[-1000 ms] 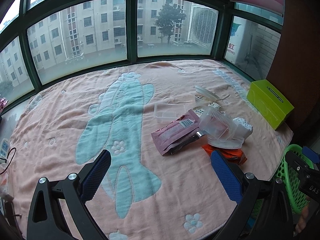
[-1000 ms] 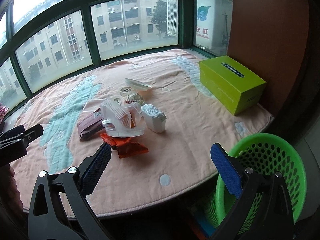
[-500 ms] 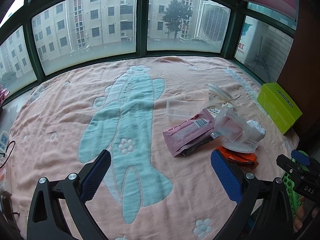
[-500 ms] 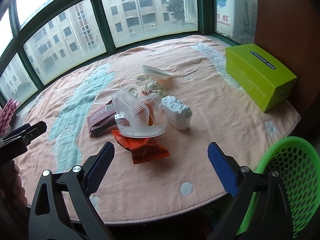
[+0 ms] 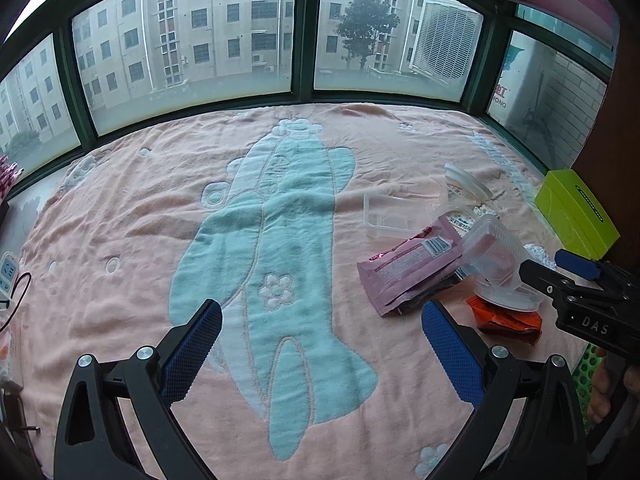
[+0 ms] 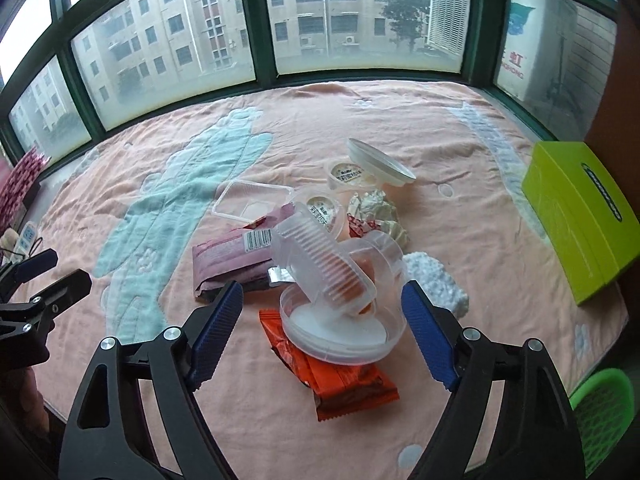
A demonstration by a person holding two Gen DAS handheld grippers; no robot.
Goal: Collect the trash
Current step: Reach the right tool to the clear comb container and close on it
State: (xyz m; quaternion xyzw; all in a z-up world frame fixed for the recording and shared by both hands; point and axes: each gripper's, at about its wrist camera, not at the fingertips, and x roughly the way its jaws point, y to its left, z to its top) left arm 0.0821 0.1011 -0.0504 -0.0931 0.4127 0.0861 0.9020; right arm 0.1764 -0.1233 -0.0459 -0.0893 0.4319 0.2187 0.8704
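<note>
Approach step: right gripper (image 6: 322, 308) wide open around clear plastic container (image 6: 340, 300) atop orange wrapper (image 6: 340, 380); left gripper (image 5: 320, 344) wide, empty. Next: squeeze, carry to green basket (image 6: 600, 412).

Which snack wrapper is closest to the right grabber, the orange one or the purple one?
The orange wrapper. It lies right below the open right gripper, partly under the clear plastic cup. The purple wrapper lies farther back, to the left.

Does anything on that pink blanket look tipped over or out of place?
Yes. A ribbed clear container lies tipped into a round clear tub atop an orange wrapper, amid scattered trash.
</note>
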